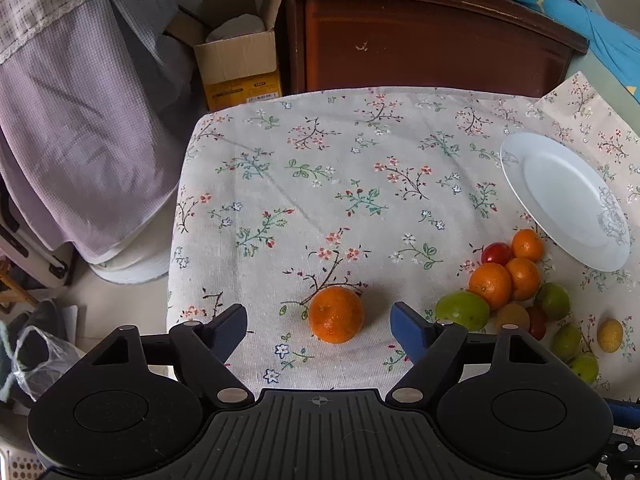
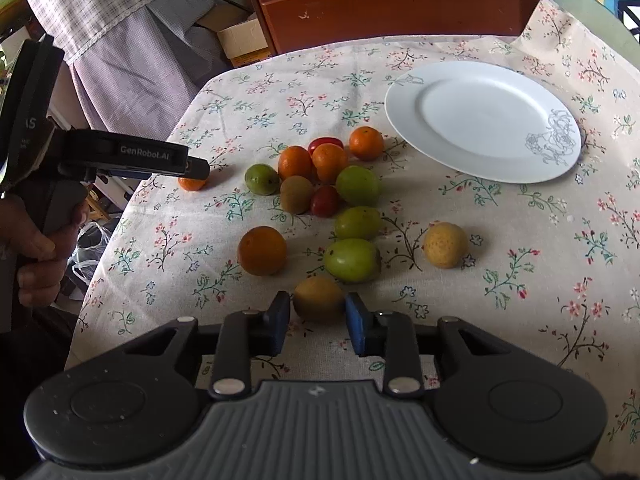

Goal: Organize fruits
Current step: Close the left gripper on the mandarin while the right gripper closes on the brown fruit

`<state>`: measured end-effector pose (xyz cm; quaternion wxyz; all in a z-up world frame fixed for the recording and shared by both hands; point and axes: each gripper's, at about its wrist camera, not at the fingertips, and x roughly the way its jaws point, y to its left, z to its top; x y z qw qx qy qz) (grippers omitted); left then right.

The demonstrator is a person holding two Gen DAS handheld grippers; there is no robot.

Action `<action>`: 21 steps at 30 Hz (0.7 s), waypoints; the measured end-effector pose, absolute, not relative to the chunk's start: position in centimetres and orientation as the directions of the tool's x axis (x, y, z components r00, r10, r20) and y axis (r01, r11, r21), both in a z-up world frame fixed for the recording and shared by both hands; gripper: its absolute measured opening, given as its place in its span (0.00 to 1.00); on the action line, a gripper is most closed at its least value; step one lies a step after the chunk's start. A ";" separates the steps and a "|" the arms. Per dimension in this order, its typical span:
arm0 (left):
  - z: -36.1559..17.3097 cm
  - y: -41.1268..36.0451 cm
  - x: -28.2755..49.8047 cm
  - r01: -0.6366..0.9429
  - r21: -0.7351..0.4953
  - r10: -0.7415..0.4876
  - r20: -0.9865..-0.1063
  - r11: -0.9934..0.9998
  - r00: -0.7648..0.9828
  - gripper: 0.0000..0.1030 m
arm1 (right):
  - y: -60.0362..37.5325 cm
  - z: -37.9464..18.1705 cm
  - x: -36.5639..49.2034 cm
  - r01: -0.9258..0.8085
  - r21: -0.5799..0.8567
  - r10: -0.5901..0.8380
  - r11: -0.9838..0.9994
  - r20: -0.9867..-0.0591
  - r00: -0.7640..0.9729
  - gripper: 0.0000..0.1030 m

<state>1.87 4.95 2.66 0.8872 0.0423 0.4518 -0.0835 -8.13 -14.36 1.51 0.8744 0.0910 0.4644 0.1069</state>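
Now, with the right gripper (image 2: 317, 317) pinching the brownish fruit (image 2: 318, 298) nearest the person, well short of the plate (image 2: 404, 92), and the left gripper (image 1: 319, 322) standing wide around a lone orange (image 1: 336, 314) further left, squeeze gently, lift straight, then carry platewards.

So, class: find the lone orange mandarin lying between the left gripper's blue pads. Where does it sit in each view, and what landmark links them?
Left wrist view: the lone orange mandarin lies at lower centre, between the open left gripper.
Right wrist view: the mandarin sits at middle left, partly hidden under the left gripper's tip.
Shared landmark: the round white plate, far right in the left view, upper right in the right view.
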 end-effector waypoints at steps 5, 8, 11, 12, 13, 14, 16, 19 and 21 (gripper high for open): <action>2.1 4.6 2.1 0.203 0.006 -0.114 -0.810 0.979 0.575 0.64 | -14.4 1.3 -8.1 -0.095 0.270 0.278 0.958 -0.795 0.540 0.30; 1.7 4.5 2.2 0.209 -0.010 -0.129 -0.816 0.978 0.564 0.52 | -14.3 1.3 -8.0 -0.097 0.270 0.279 0.958 -0.794 0.540 0.29; 1.4 4.5 2.3 0.210 -0.016 -0.134 -0.818 0.978 0.560 0.45 | -14.3 1.2 -8.0 -0.096 0.273 0.281 0.957 -0.793 0.540 0.29; 1.4 4.5 2.4 0.210 -0.023 -0.139 -0.818 0.978 0.559 0.42 | -14.3 1.2 -8.0 -0.096 0.273 0.281 0.957 -0.793 0.541 0.29; 1.3 4.6 2.4 0.210 -0.029 -0.144 -0.819 0.977 0.556 0.39 | -14.3 1.3 -8.0 -0.095 0.274 0.281 0.957 -0.793 0.541 0.29; 1.2 4.6 2.4 0.211 -0.033 -0.148 -0.819 0.977 0.554 0.38 | -14.3 1.2 -8.0 -0.094 0.276 0.282 0.957 -0.793 0.541 0.29; 1.2 4.5 2.4 0.219 -0.033 -0.152 -0.816 0.975 0.558 0.32 | -14.4 1.2 -7.9 -0.091 0.282 0.285 0.955 -0.792 0.540 0.29; 1.1 4.2 2.5 0.230 -0.023 -0.153 -0.811 0.973 0.564 0.29 | -14.6 1.3 -7.9 -0.082 0.295 0.291 0.952 -0.789 0.542 0.28; 1.1 4.2 2.5 0.229 -0.024 -0.154 -0.808 0.973 0.568 0.28 | -14.8 1.3 -7.9 -0.076 0.303 0.294 0.950 -0.786 0.544 0.28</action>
